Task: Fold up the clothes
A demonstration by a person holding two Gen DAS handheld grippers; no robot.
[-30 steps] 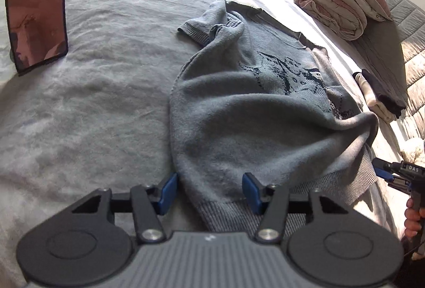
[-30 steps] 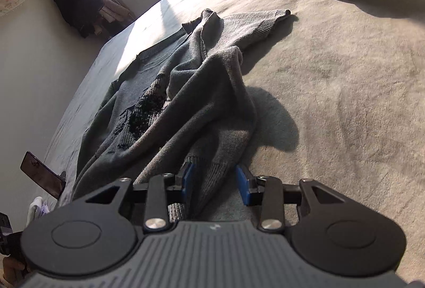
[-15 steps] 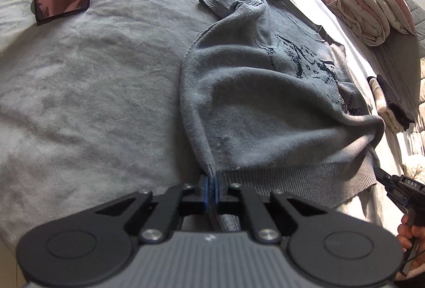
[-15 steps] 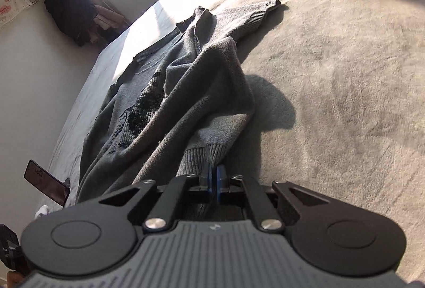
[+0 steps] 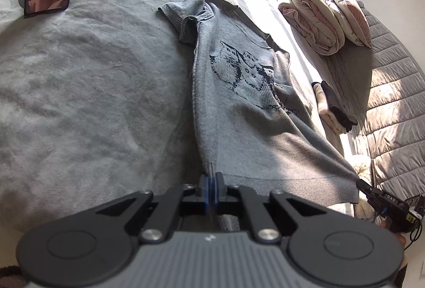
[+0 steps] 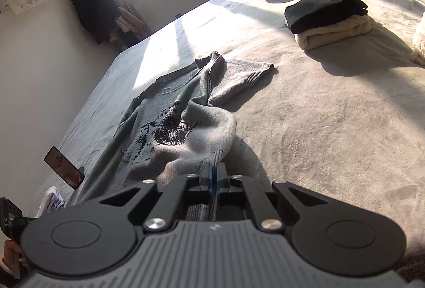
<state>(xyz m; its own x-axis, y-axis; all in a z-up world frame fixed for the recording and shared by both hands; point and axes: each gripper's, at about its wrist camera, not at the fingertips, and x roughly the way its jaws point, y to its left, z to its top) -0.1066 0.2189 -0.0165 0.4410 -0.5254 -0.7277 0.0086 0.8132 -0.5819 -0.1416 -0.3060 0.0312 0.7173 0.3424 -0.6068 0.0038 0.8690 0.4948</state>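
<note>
Currently the left gripper (image 5: pixel 211 191) and right gripper (image 6: pixel 214 183) are each clamped on a bottom-hem corner of the grey sweater (image 5: pixel 240 91), which lies on the bed (image 5: pixel 87 91) with the hem stretched between them. No fold made yet: body rumpled, sleeve (image 6: pixel 239 79) splayed sideways. Farther off, a folded pile (image 6: pixel 329 17) looks already done.

Left hand-held gripper (image 5: pixel 211 191): I see my black two-finger tool tilted downward, blue pads pressed together, pinching knit fabric.
Right hand-held gripper (image 6: pixel 214 180): my matching black tool, angled down, blue pads likewise clamped on fabric.
Hand (image 6: pixel 10 252): wrapped around the left handle.
</note>
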